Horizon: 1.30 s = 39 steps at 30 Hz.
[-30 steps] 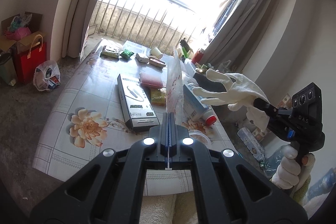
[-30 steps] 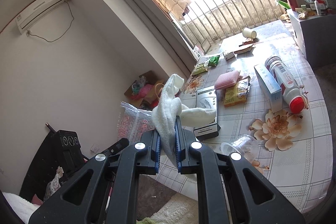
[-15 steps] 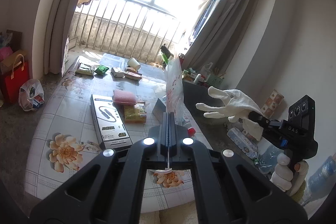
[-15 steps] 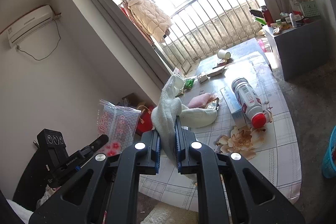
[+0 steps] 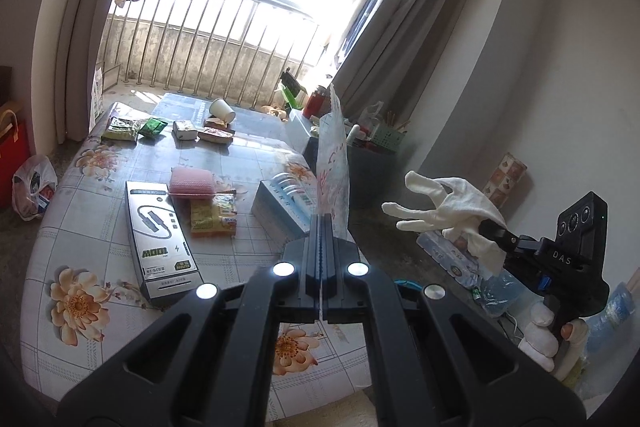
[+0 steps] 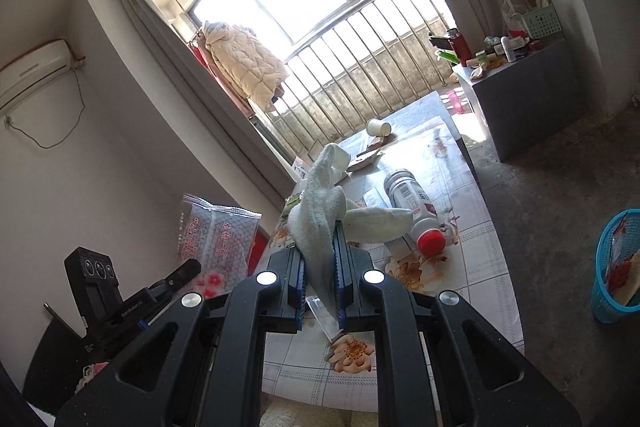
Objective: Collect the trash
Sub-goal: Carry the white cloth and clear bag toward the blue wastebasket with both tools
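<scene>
My left gripper [image 5: 321, 223] is shut on a clear plastic bag with red print [image 5: 333, 163], which stands up edge-on above the table. In the right wrist view the same bag [image 6: 218, 239] hangs flat at the left, off the table's edge. My right gripper [image 6: 320, 239] is shut on a white cloth glove [image 6: 320, 207]. In the left wrist view that glove [image 5: 444, 207] sticks out of the right gripper [image 5: 494, 229], past the table's right side. A gloved hand [image 5: 548, 335] holds that gripper's handle.
The floral table [image 5: 100, 307] carries a grey box [image 5: 158, 239], pink pouch [image 5: 192, 181], yellow packet [image 5: 212, 217], blue box [image 5: 280, 205], paper cup [image 6: 378, 127] and red-capped bottle [image 6: 412, 205]. A blue basket [image 6: 602, 267] with wrappers stands on the floor at right. Plastic bottles [image 5: 492, 291] lie on the floor.
Both grippers have swung to the right along the table's near edge with the bag and glove still held. The blue basket has come into the right wrist view.
</scene>
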### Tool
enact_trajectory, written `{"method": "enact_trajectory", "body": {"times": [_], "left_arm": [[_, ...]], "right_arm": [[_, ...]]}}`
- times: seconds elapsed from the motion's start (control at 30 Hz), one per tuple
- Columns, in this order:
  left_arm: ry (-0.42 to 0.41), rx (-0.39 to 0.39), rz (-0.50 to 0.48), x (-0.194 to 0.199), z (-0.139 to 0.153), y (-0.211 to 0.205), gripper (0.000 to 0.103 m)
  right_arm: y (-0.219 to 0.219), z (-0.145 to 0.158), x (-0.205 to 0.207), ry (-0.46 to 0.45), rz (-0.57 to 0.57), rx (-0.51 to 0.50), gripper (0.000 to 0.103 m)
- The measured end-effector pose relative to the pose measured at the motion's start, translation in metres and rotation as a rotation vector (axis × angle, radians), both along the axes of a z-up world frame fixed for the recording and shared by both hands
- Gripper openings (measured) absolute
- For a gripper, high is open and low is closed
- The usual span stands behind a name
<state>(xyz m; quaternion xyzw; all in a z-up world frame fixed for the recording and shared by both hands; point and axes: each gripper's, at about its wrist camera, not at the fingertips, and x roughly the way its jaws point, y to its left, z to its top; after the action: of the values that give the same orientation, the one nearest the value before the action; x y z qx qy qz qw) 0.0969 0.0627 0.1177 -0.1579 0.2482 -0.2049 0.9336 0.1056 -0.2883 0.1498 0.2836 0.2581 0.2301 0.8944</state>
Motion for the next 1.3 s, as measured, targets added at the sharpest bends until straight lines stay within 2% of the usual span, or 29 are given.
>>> {"method": "enact_trajectory", "body": {"times": [0.53,0.93,1.3], "left_arm": [[0.032,-0.027,-0.118,0.042,-0.002,-0.081,0.0],[0.044,-0.002,-0.215,0.06,-0.003,-0.15,0.0],[0.071,0.012,-0.244,0.067,-0.011,-0.177,0.0]], "right_arm": [[-0.057,-0.006,-0.004,0.023,-0.143,0.004,0.012],[-0.11,-0.022,-0.015,0.072,-0.263,0.018,0.012],[-0.136,-0.043,-0.019,0.121,-0.324,0.025,0.012]]}}
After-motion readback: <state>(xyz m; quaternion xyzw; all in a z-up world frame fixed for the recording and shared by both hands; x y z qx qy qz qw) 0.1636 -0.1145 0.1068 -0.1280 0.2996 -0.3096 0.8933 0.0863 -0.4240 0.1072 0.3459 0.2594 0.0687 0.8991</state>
